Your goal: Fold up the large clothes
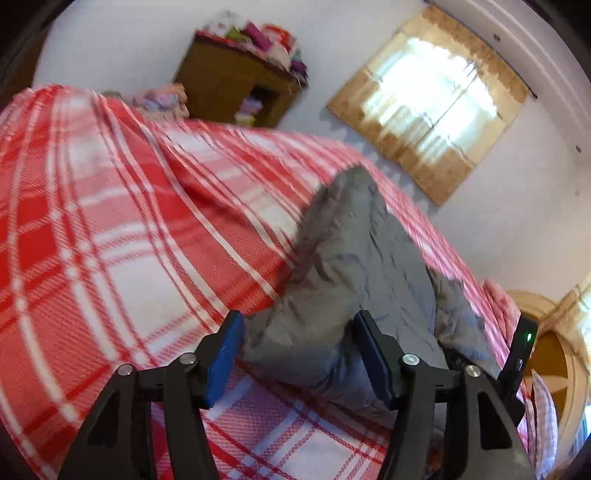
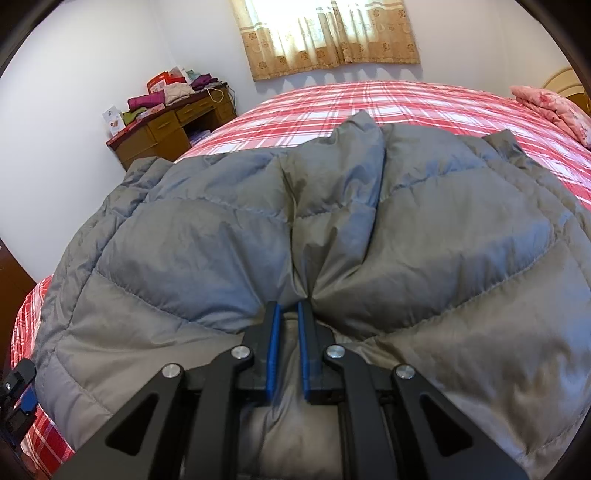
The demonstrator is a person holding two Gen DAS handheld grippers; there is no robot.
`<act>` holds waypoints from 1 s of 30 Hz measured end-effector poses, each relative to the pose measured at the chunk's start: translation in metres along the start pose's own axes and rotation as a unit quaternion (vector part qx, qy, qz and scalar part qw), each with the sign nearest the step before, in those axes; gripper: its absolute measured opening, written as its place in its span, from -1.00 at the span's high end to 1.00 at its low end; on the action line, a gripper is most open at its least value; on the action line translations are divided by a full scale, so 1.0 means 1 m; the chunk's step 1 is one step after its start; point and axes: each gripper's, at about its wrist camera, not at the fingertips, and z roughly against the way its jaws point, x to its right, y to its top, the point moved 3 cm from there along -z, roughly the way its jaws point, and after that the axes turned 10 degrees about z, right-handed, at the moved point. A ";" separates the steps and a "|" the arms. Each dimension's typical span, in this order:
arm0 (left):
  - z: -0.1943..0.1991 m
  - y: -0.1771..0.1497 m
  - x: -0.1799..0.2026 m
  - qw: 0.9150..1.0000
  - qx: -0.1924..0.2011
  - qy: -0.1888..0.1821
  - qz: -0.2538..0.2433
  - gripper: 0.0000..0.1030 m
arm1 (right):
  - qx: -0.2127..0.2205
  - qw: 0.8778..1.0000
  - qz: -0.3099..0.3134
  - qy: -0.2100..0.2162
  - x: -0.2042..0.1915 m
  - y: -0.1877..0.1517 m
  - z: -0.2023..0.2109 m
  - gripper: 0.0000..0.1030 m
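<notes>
A grey quilted down jacket [image 2: 332, 229] lies spread on a bed with a red and white plaid sheet [image 2: 369, 99]. My right gripper [image 2: 290, 314] is shut on a pinched fold of the jacket at its near edge. In the left wrist view the jacket [image 1: 351, 266] stretches away across the sheet [image 1: 110, 240]. My left gripper [image 1: 295, 328] is open, its blue-padded fingers [image 1: 225, 354] either side of the jacket's near end without clamping it. The right gripper's body [image 1: 521, 347] shows at the right edge there.
A wooden desk [image 2: 173, 125] piled with clothes and boxes stands against the white wall left of the bed. A curtained window [image 2: 332, 33] is behind the bed. A pink floral pillow [image 2: 554, 107] lies at the bed's far right by a headboard [image 2: 565, 83].
</notes>
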 end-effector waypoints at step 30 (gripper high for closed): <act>-0.031 0.020 0.162 0.963 -0.060 -0.204 -0.167 0.59 | -0.033 0.982 -0.122 0.140 -0.002 -0.011 -0.004 0.82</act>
